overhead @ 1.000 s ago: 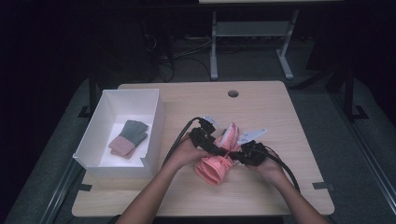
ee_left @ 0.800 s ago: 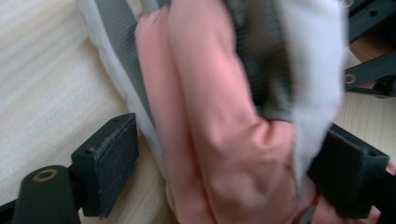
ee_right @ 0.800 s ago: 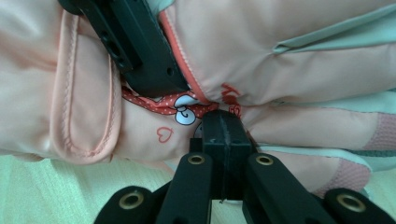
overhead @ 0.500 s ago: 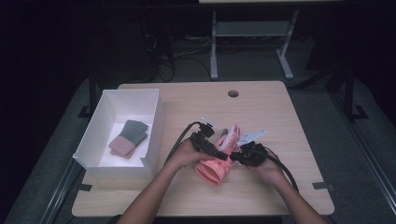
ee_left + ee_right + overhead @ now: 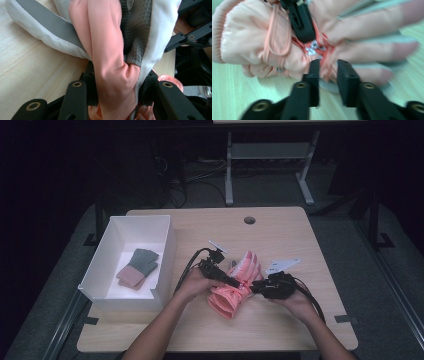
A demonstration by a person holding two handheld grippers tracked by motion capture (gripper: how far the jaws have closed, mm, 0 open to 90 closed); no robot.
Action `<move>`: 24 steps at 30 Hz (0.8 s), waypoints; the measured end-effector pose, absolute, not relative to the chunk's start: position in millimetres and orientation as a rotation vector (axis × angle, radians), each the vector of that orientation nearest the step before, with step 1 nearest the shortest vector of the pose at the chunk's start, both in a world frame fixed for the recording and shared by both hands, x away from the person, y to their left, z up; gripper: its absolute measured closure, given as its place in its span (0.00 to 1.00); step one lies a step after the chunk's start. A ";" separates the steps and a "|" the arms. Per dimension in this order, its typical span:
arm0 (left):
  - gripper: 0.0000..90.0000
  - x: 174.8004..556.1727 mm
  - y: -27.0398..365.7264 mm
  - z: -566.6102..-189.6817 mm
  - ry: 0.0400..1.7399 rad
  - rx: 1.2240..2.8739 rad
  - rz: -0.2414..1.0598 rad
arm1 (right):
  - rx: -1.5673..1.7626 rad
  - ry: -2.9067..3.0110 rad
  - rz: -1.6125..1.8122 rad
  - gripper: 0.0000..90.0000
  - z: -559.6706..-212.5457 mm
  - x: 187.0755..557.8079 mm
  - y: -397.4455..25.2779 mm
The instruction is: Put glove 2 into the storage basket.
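The pink glove lies on the counter, right of the white box. The left tongs are clamped on its fabric. The right tongs pinch its edge.

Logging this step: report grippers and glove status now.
Left gripper shut on pink glove. Right gripper pinching its edge. White box clear at left.

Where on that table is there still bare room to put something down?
The far strip of the table around the round hole is bare, as is the near edge in front of the white box. The middle is crowded: both claws, left and right, meet at the pink glove.
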State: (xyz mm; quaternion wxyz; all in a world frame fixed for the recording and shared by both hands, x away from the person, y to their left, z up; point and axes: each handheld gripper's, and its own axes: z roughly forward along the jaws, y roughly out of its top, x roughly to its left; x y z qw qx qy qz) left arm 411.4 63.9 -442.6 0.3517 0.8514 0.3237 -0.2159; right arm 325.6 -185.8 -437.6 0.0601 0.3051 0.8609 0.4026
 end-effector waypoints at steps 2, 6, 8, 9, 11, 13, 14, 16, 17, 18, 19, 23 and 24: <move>0.67 411.2 65.1 -434.4 0.855 2.195 -0.527 | 0.938 2.582 1.225 0.67 -435.2 322.8 -195.0; 0.67 409.8 73.1 -413.0 0.889 2.198 -0.461 | 1.010 2.515 1.242 0.45 -431.7 320.8 -211.5; 0.67 408.2 77.8 -403.5 0.902 2.200 -0.436 | 1.029 2.484 1.240 0.39 -432.9 318.4 -219.2; 0.67 407.1 80.1 -398.3 0.909 2.206 -0.424 | 1.044 2.476 1.241 0.36 -433.8 316.9 -222.4; 0.67 404.5 85.5 -388.1 0.916 2.215 -0.401 | 1.051 2.462 1.226 0.26 -436.4 313.3 -227.3; 0.67 401.8 92.0 -378.1 0.926 2.212 -0.381 | 1.065 2.447 1.201 0.18 -439.4 310.9 -230.0; 0.67 400.5 95.6 -372.8 0.928 2.217 -0.367 | 1.076 2.432 1.186 0.14 -441.8 310.1 -230.5; 0.67 398.4 103.4 -362.8 0.931 2.215 -0.343 | 1.097 2.415 1.135 0.13 -446.3 309.8 -230.7; 0.67 397.7 107.6 -357.5 0.927 2.222 -0.336 | 1.100 2.393 1.121 0.10 -448.9 309.5 -230.4; 0.67 396.8 111.5 -352.3 0.929 2.218 -0.330 | 1.103 2.394 1.093 0.10 -450.5 309.4 -230.9; 0.67 396.0 115.5 -347.1 0.930 2.215 -0.319 | 1.116 2.389 1.094 0.10 -451.7 309.6 -230.5; 0.67 393.1 132.6 -325.7 0.932 2.191 -0.285 | 1.145 2.364 1.093 0.10 -456.5 311.9 -229.5; 0.67 392.6 137.2 -319.9 0.931 2.192 -0.276 | 1.150 2.358 1.084 0.10 -458.6 312.5 -229.8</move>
